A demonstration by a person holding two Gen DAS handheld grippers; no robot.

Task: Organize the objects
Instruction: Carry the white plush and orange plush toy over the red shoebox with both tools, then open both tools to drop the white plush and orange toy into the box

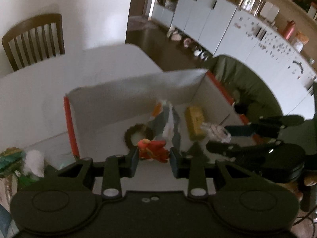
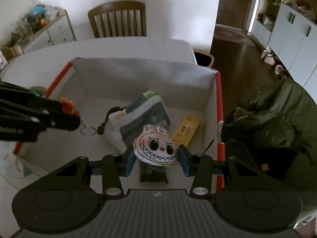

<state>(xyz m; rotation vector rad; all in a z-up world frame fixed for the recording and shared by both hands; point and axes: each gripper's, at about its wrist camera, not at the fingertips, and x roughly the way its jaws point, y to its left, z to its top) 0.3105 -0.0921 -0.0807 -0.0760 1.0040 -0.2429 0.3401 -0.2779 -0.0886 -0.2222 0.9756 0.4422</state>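
A white cardboard box (image 2: 142, 75) with red edges stands open on the white table. My left gripper (image 1: 154, 159) is shut on a red-orange keychain toy (image 1: 153, 151) and holds it over the box's left part. The toy's key ring (image 2: 87, 130) dangles below the left gripper (image 2: 76, 119). My right gripper (image 2: 156, 161) is shut on a pink plush monster face (image 2: 155, 148) over the box's near right part. Lying in the box are a yellow carton (image 2: 186, 130), a grey-white packet (image 2: 142, 117), a dark cord loop (image 2: 108, 117) and a dark green packet (image 2: 152, 173).
A wooden chair (image 2: 117, 19) stands behind the table (image 2: 39, 63). A green jacket (image 2: 277, 115) lies right of the box. A green packet (image 1: 10, 158) and a white fluffy thing (image 1: 34, 162) sit left of the box. Cabinets (image 1: 208, 19) line the far wall.
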